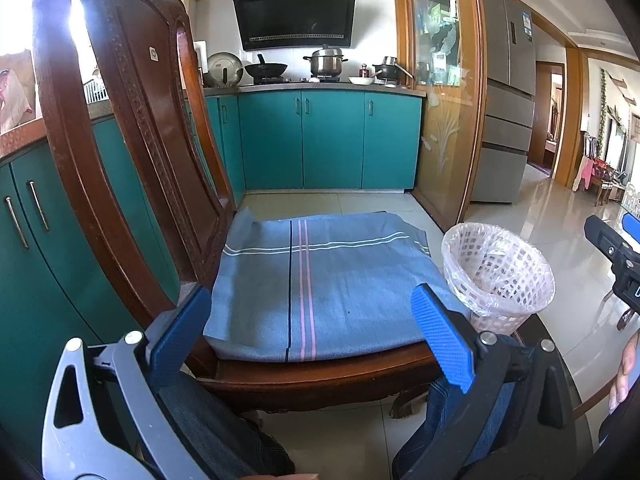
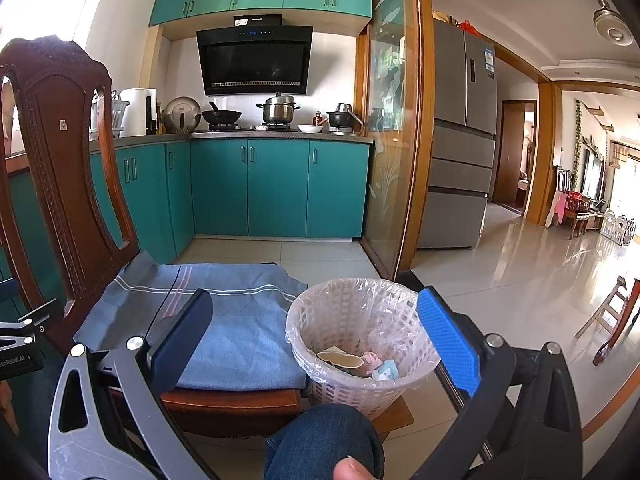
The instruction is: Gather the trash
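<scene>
The left gripper and right gripper both gape wide, gripping nothing. Trash lies in the lined basket beside the chair's grey cloth.

Your left gripper hangs over the grey cloth on the chair, jaws wide apart. The lined basket stands just beside the seat.

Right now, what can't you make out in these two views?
- Bin contents: right wrist view shows crumpled scraps at the bottom; what they are is unclear. In the left wrist view, wall and liner hide them.
- Floor under the chair: hidden by the seat and the person's knees in both views.
- Cloth: no trash visible on it; its far edge is too foreshortened to check.
- Both grippers: open, empty.
</scene>
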`<state>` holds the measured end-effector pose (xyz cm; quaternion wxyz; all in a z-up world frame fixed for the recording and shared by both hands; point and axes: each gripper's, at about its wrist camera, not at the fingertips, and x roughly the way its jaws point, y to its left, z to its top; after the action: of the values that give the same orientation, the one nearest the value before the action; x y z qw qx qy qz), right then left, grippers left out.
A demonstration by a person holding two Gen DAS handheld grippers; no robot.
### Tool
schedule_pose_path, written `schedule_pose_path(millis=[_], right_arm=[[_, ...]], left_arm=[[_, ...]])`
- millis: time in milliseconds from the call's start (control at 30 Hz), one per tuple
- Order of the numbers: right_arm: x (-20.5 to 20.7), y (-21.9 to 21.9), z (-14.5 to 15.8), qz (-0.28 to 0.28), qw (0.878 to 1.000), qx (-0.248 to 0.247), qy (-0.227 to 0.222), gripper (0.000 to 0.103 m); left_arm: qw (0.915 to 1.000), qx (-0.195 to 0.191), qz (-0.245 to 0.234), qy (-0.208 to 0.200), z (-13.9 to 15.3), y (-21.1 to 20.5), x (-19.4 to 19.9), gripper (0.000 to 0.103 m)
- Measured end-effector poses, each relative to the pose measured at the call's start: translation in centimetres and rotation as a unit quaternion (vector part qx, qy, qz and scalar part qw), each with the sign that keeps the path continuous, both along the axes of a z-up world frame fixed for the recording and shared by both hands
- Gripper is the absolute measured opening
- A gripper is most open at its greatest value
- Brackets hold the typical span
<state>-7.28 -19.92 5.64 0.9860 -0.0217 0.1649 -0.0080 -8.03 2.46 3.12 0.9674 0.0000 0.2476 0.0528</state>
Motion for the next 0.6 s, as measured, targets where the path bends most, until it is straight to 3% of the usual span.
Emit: schedule_pose_path(millis=[600], right_arm=[[0.8, -0.2, -1.3, -0.009, 1.000, 0.006, 0.017, 0.100]], left_arm=[[0.9998, 0.016, -0.005, 0.013, -0.7, -1.7, 1.0, 0.100]])
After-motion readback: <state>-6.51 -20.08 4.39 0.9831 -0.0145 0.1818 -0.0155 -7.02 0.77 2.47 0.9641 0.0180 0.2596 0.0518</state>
